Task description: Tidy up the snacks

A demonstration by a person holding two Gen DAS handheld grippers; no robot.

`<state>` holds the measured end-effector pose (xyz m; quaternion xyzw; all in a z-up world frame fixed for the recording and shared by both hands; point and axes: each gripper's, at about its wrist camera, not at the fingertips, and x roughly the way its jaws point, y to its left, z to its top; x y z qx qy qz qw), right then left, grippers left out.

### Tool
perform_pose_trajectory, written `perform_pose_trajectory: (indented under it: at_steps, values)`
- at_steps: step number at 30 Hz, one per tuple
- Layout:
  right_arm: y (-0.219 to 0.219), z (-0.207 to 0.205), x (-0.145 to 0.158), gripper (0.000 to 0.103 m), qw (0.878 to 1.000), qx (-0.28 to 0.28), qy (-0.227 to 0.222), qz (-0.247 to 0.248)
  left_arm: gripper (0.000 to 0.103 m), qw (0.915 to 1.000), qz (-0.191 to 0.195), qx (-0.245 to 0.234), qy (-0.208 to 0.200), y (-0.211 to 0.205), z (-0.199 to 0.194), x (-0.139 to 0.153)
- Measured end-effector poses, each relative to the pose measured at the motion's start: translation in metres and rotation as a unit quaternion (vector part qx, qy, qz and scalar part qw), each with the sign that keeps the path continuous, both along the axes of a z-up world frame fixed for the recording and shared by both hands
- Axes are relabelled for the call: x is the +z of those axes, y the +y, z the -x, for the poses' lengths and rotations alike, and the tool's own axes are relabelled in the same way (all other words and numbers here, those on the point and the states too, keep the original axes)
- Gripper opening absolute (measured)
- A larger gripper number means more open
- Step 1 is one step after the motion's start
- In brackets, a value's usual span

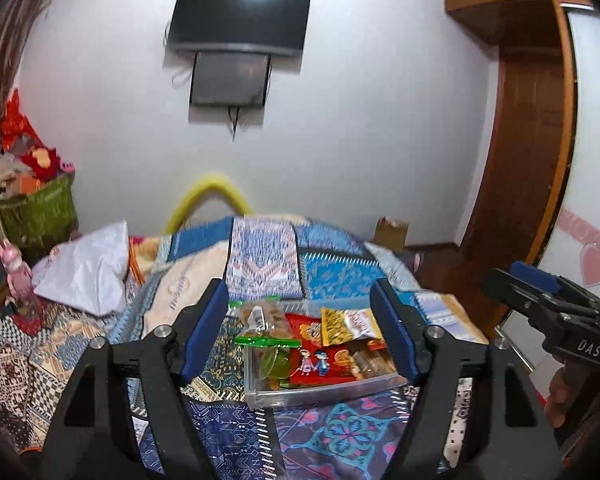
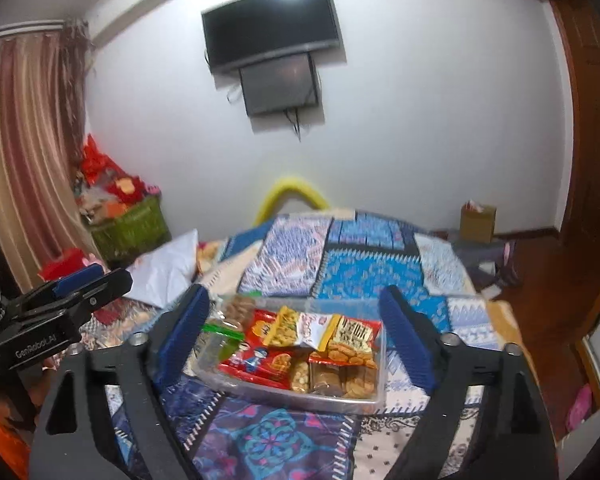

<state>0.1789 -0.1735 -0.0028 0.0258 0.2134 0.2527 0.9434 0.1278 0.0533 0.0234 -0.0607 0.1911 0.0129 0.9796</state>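
Left wrist view: left tongs [image 1: 300, 330] stand apart, empty, above the clear snack tray [image 1: 320, 394] on the patchwork bedspread [image 1: 340, 440]; packing looks complete. Right wrist view: right tongs [image 2: 296, 346] gape wide, holding nothing, tray [image 2: 300, 398] below; next move likely withdrawal. Wall television [image 2: 272, 24], curtain [image 2: 24, 152] behind.

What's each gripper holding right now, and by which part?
Nothing. Left gripper and right gripper both have open jaws, empty, above the snack-filled clear container on the bed quilt.
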Motion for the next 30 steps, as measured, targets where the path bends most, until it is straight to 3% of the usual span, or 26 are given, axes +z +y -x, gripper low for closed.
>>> perform_pose_trajectory:
  at_steps: [5, 8, 30]
  values:
    - [-0.011, 0.032, 0.016, 0.103, 0.999, -0.002, -0.036, -0.011, 0.091, 0.9992, -0.015, -0.004, -0.037, -0.014, 0.034, 0.014]
    - [-0.017, 0.043, 0.02, 0.103, 0.998, -0.007, -0.051, -0.02, 0.099, 0.9986, -0.023, -0.006, -0.048, -0.021, 0.048, 0.018]
    - [-0.028, 0.067, 0.013, 0.103, 0.998, -0.019, -0.06, -0.013, 0.101, 0.9985, -0.018, -0.009, -0.05, -0.029, 0.067, 0.017]
